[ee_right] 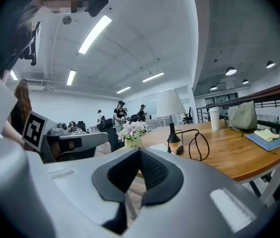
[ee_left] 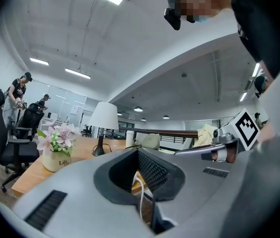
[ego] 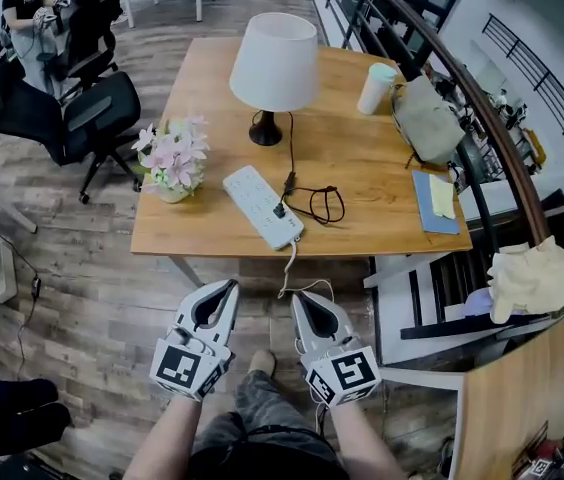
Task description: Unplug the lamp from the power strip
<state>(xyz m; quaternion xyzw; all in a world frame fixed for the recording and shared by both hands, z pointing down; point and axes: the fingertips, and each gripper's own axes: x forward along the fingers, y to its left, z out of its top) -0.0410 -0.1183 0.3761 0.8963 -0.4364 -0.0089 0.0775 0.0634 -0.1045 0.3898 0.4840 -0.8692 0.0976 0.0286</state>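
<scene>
Left gripper and right gripper: both closed, nothing between the jaws. Both sit short of the table's near edge, over floor. The strip lies diagonally, 1 end at that edge. The lamp plug is seated near that end. Flowers stand left of the strip, apart.

head view overlooks the table both gripper views face.

table: wooden
lamp: 12 o'clock
cup: 1 o'clock
bag: 2 o'clock
notebook: 4 o'clock
power strip: 7 o'clock
potted flowers: 9 o'clock
</scene>
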